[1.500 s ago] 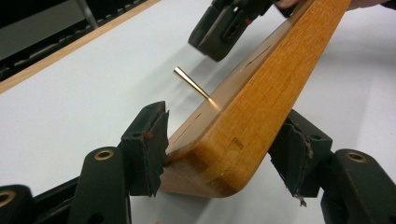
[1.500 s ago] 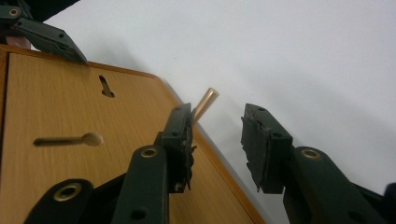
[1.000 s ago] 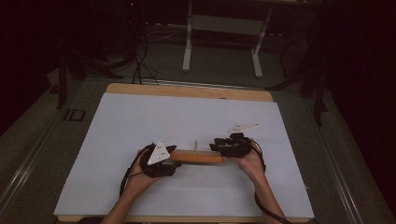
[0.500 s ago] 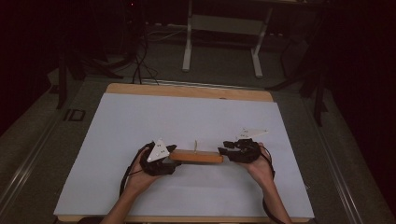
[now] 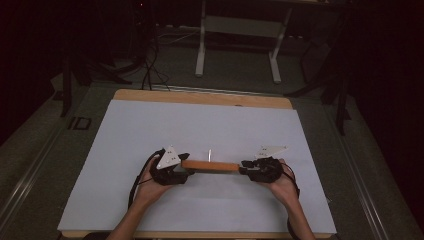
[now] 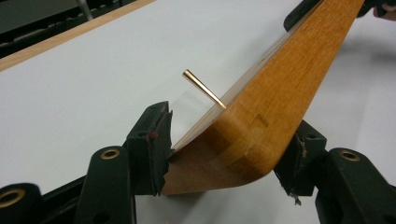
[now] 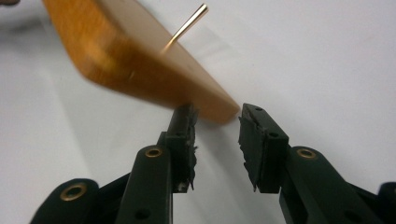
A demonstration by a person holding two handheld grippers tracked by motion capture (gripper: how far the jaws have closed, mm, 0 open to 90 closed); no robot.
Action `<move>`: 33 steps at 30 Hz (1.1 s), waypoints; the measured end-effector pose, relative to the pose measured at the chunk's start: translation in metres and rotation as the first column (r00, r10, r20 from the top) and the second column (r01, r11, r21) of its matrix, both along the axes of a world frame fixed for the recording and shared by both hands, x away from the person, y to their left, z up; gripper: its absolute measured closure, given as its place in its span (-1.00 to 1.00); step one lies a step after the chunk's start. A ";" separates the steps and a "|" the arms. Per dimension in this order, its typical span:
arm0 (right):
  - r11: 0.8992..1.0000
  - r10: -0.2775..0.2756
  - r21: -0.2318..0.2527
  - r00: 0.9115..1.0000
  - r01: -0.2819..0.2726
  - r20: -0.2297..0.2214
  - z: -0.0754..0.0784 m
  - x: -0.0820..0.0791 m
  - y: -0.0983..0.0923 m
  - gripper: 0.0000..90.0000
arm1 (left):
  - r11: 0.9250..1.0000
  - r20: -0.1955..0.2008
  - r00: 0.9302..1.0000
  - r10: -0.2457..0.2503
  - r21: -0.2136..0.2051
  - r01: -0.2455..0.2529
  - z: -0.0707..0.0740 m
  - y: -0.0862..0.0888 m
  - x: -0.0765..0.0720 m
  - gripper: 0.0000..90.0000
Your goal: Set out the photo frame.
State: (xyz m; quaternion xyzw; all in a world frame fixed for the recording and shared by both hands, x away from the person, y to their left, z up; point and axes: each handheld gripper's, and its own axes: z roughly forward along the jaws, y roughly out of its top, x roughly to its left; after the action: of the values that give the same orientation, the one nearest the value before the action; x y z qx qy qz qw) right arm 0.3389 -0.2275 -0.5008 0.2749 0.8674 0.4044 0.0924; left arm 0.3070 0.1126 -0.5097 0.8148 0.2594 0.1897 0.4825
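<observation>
White table [image 5: 150, 130], wooden board [image 5: 210, 166] clamped in left hand-held gripper [image 5: 181, 165]

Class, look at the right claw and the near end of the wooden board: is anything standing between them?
Nothing visible does. The right claw has just been closing, and its jaws flank the corner of the wooden board; only bare white table sheet surrounds them.

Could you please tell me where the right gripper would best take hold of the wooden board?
Probably at the free end of the wooden board, approached lengthwise by the right gripper, jaws across its thin faces. The left gripper holds the other end; the metal pin stands mid-board.
</observation>
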 end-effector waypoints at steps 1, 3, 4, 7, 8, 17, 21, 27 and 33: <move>1.000 0.006 -0.003 1.000 -0.006 0.001 -0.001 0.000 0.000 0.44 | 1.000 0.000 1.000 0.000 -0.001 0.000 0.000 0.000 0.000 -0.04; 1.000 0.016 -0.004 1.000 -0.016 -0.004 -0.002 0.000 0.000 0.44 | 1.000 -0.002 1.000 -0.001 -0.002 0.001 0.000 0.000 0.000 -0.04; 1.000 0.016 -0.004 1.000 -0.016 -0.004 -0.002 0.000 0.000 0.44 | 1.000 -0.002 1.000 -0.001 -0.002 0.001 0.000 0.000 0.000 -0.04; 0.997 0.078 -0.006 0.997 -0.078 -0.021 -0.006 -0.001 0.003 0.36 | 1.000 -0.005 1.000 -0.008 -0.003 0.008 0.000 0.001 0.001 -0.03; 0.996 0.086 -0.009 0.996 -0.086 -0.004 -0.007 -0.001 0.007 0.27 | 1.000 -0.004 1.000 -0.008 -0.002 0.008 0.000 0.001 0.002 -0.03; 0.997 0.077 0.021 0.996 -0.078 0.053 -0.008 0.008 0.026 -0.02 | 1.000 -0.017 1.000 -0.013 0.005 0.013 -0.003 0.001 0.005 -0.01; 0.996 0.077 0.035 0.995 -0.079 0.061 -0.011 0.011 0.029 0.00 | 1.000 -0.024 0.999 -0.022 0.011 0.022 -0.005 0.002 0.006 0.01; 0.996 0.077 0.046 0.994 -0.080 0.074 -0.012 0.012 0.028 0.00 | 0.999 -0.034 0.999 -0.039 0.020 0.040 -0.008 0.003 0.009 0.06; 0.995 0.086 0.036 0.992 -0.089 0.093 -0.013 0.012 0.027 0.04 | 0.998 -0.009 0.999 -0.044 0.033 0.044 -0.010 0.004 0.009 0.10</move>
State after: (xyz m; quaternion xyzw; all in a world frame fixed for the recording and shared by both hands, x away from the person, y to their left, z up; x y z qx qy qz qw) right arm 0.3510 -0.2003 -0.5136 0.2196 0.8652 0.4375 0.1086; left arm 0.3155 0.1161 -0.5193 0.8291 0.2403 0.1799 0.4717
